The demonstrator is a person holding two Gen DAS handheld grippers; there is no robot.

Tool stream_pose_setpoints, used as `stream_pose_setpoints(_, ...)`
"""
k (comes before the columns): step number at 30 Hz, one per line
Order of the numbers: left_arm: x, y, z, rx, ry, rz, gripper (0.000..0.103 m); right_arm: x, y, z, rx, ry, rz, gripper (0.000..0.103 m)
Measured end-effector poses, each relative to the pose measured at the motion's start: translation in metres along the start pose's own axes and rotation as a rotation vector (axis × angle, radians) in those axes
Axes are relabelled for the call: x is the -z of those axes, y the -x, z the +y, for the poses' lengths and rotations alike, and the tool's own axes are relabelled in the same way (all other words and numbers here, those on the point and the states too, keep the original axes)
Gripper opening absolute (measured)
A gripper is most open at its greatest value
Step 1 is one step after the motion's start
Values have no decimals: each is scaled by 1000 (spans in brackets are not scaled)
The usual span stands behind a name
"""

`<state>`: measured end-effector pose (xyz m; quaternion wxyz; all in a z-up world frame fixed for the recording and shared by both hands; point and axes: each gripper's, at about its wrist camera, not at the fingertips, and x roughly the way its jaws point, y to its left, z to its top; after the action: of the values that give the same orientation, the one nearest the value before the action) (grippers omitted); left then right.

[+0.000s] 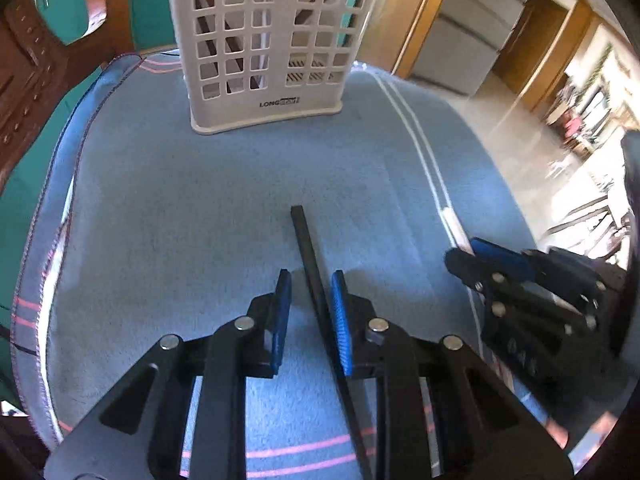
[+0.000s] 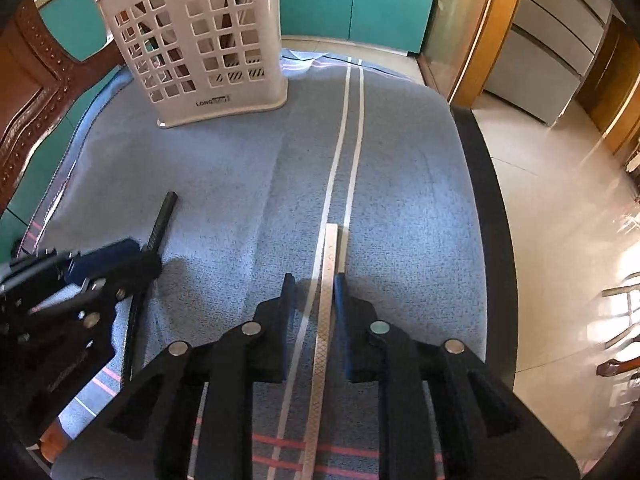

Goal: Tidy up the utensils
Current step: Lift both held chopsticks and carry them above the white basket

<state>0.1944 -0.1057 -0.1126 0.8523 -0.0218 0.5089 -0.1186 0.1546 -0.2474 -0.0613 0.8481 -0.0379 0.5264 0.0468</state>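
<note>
A black chopstick (image 1: 308, 256) lies on the blue cloth between the fingers of my left gripper (image 1: 310, 284), which is open around it, the stick close to the right pad. A silver patterned chopstick (image 2: 329, 276) lies between the fingers of my right gripper (image 2: 315, 288), which is open around it, the stick near the right pad. A white perforated utensil holder (image 1: 264, 40) stands upright at the far side of the cloth; it also shows in the right wrist view (image 2: 200, 40). The black chopstick (image 2: 162, 220) and left gripper (image 2: 112, 264) show at left in the right wrist view.
A blue cloth (image 1: 180, 184) with white and pink stripes covers the table. The table's dark right edge (image 2: 484, 200) drops to a tiled floor. A wooden chair back (image 2: 32, 92) stands at far left. The right gripper (image 1: 480, 256) sits close to the left one.
</note>
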Motion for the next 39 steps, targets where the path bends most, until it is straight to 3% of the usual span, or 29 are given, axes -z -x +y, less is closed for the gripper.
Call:
stream_pose_setpoints(6,-6,-7,-15,-88,-34,19,22,0,-1,0,13,9,-4,20)
stream_pose_setpoints(8,-3,-4,-16,-73,-23,14,20,1,0,1,8,9,-7,15)
stream_pose_setpoints(10,1,-2,-10,-69,16,-2,10,2,0,1,-24,5,-10,7)
stream_pose_setpoints(15,10,10,1,-41,67,-26,7,1,10,-4,-120,-21,-34,6)
stream_pose_setpoints(18,10,30,3,-35,82,-63,7,-3,40,-11,-150,-32,-124,6)
stream_pose_setpoints(25,0,133,-2,38,69,-270,7,-24,131,-31,-263,-39,-314,7)
stream_pose_setpoints(29,-18,197,-10,50,-14,-417,7,-40,179,-41,-307,-37,-435,7)
stream_pose_setpoints(35,-79,279,-7,30,-34,-625,7,-94,242,-45,-351,-32,-659,7)
stream_pose_setpoints(39,-120,301,-6,-6,-2,-720,7,-141,269,-43,-332,-73,-801,7)
